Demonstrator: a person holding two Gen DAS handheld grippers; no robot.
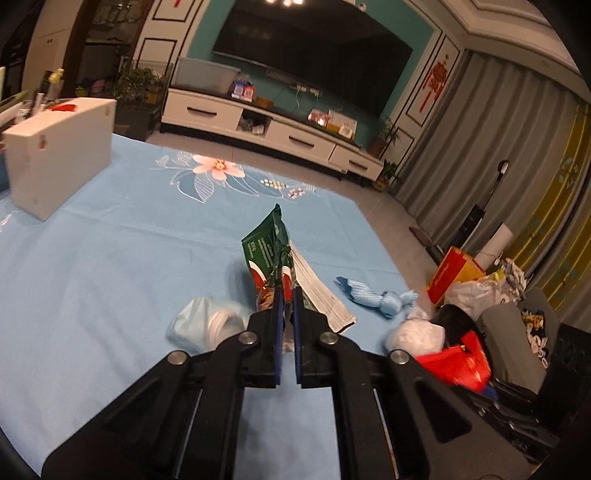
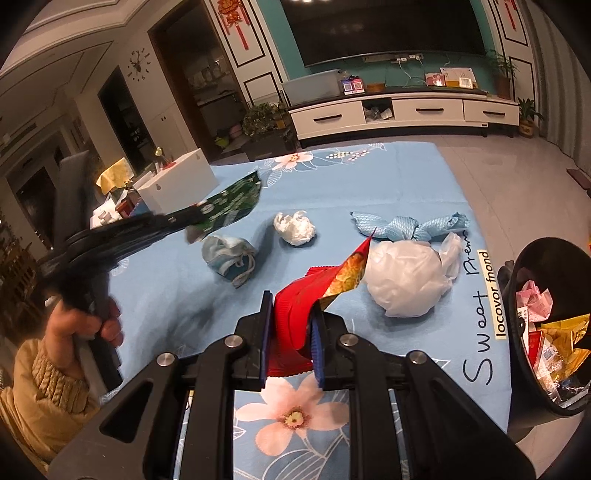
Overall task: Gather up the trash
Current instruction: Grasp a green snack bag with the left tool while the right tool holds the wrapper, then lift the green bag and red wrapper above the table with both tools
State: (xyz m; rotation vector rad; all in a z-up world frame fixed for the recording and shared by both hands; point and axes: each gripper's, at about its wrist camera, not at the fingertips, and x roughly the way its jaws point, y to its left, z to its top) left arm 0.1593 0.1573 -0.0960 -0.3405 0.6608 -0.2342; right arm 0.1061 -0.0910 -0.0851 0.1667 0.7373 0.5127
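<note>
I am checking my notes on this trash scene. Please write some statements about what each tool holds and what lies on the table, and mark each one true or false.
1. The left tool is shut on a green wrapper. True.
2. The right tool is open and holds nothing. False: it grips a red wrapper.
3. The black bin is empty. False: packets already lie inside.
4. A knotted blue cloth lies on the table cover. True.
5. A white plastic bag lies on the table. True.

Both wrist cameras look low and close along their fingers over the blue cloth [image 1: 110, 258] toward the TV [image 2: 384, 29], sharing the knotted rag [image 1: 380, 297].
</note>
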